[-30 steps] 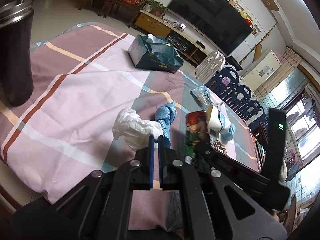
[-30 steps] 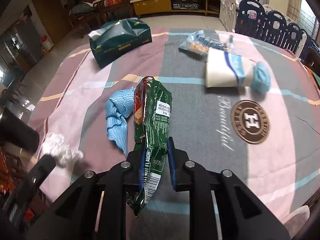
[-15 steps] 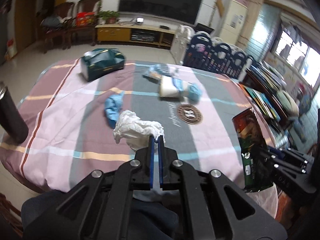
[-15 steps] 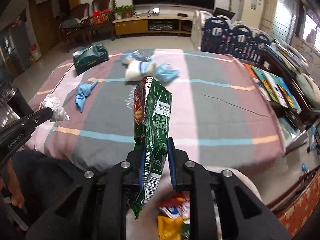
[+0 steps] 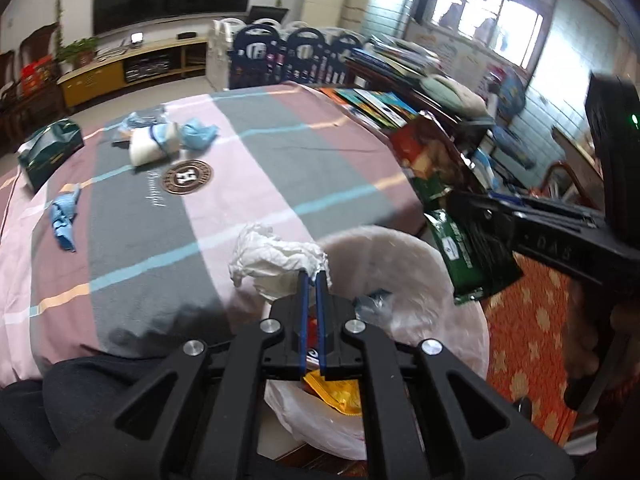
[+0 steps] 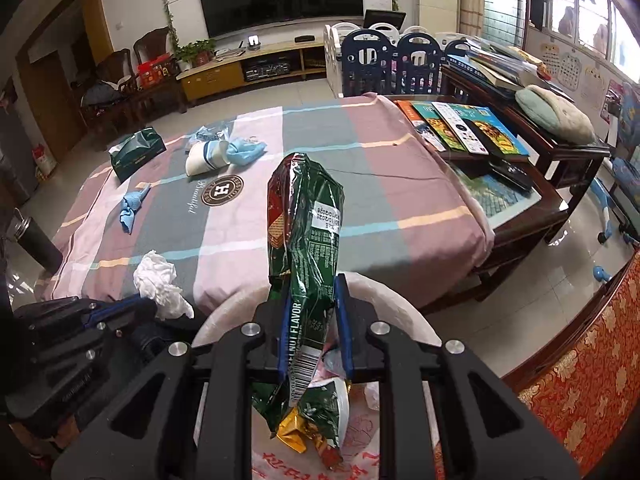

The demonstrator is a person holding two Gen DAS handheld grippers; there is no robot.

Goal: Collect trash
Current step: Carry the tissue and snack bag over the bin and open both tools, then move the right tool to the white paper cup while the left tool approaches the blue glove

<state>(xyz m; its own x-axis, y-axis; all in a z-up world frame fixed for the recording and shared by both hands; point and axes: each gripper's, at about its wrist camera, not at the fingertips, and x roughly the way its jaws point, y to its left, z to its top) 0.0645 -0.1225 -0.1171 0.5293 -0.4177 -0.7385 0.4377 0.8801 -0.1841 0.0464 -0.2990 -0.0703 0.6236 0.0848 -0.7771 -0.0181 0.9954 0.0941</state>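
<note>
The table (image 6: 420,216), under its pink and grey striped cloth, filled both views a second ago; now its near edge sits in the middle distance, and a bin lined with a pale plastic bag (image 5: 404,248) lies beneath both tools, where half a second ago only its contents showed at the bottom of the right wrist view. The right gripper (image 6: 311,316) is clamped on a green snack wrapper (image 6: 308,216), which stands upright between the pads with its lower end hanging over the bin's opening, above a yellow wrapper (image 6: 294,432) already inside; a second ago the same wrapper was held over the tablecloth. The left gripper (image 5: 313,292) is pressed together on a crumpled white tissue (image 5: 276,260), pinching one edge of it, and the wad now hangs over the bin's near rim rather than over the cloth. On the table, well apart from both tools, the green tissue pack (image 6: 138,152), the paper cup on its side (image 6: 206,156) with blue cloth beside it, and the small blue rag (image 6: 132,206) lie as before.
</note>
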